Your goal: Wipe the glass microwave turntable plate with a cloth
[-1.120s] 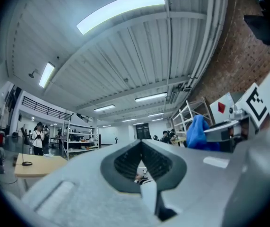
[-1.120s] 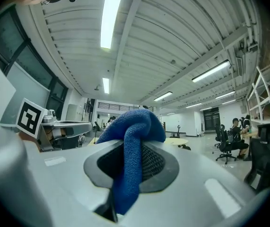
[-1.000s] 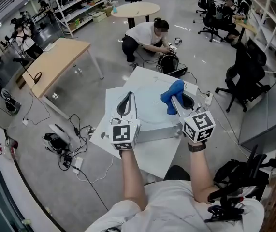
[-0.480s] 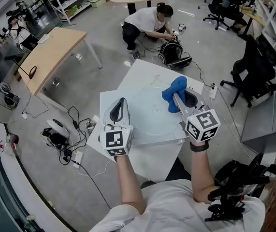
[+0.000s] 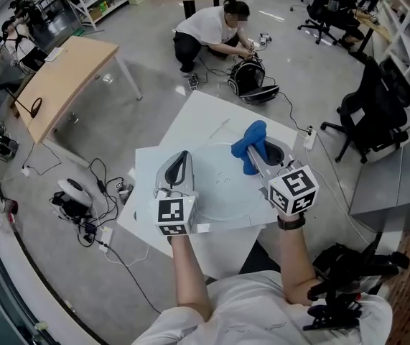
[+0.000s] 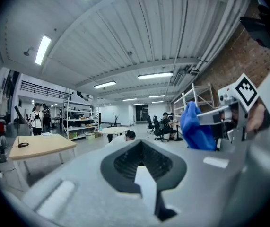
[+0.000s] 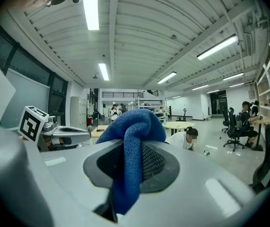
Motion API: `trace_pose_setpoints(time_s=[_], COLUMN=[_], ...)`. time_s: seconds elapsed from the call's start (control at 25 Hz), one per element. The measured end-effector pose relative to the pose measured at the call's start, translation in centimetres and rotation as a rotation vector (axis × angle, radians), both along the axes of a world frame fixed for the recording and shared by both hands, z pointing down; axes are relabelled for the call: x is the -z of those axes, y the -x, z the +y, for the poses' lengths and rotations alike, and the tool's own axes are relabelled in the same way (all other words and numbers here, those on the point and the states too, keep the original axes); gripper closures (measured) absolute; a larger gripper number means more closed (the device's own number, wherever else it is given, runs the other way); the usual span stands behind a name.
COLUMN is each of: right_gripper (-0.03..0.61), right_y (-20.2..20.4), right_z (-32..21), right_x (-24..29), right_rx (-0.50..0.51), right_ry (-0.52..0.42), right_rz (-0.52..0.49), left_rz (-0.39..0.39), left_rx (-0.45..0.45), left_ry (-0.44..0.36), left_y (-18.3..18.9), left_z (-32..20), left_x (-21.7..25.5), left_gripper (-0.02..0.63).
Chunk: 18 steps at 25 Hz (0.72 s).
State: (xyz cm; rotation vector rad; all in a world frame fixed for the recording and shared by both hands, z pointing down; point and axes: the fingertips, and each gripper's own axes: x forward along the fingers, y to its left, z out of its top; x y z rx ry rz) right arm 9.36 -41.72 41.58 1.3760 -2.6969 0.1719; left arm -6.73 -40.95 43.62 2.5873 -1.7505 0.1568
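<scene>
Now the right gripper (image 5: 252, 154), clamped on the cloth (image 5: 248, 139), has edged along the plate's (image 5: 219, 187) far rim; the left gripper (image 5: 184, 157), closed, waits; wiping continues.

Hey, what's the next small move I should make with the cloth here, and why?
Probably sweep the right claw toward the left claw, dragging the blue cloth over the glass plate. The cloth is pinched firmly and sits at the plate's far right rim, and the left claw appears shut on the opposite rim, steadying it.
</scene>
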Motion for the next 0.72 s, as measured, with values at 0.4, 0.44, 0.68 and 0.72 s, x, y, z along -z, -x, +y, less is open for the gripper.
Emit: trace_pose_setpoints(time_s=[0.4, 0.44, 0.68, 0.72], right_gripper=[0.503, 0.502, 0.502, 0.502], right_y=[2.6, 3.2, 8.2, 9.2], right_z=[-2.1, -2.3, -2.9, -3.0], right_x=[-4.3, -4.6, -5.2, -5.3], right_rx=[0.081, 0.095, 0.197, 0.217], right_ry=[0.106, 0.112, 0.122, 0.125], right_rz=[0.071, 0.076, 0.101, 0.109], left_rz=[-0.029, -0.032, -0.056, -0.063], left_rx=[0.018, 0.024, 0.033, 0.026], left_ry=[0.119, 0.130, 0.231, 0.265], left_y=[1.2, 1.6, 3.9, 4.2], left_z=[-1.0, -0.9, 0.1, 0.4], left_x=[-4.4, -4.7, -6.4, -6.8], left_gripper=[0.612, 0.612, 0.612, 0.612])
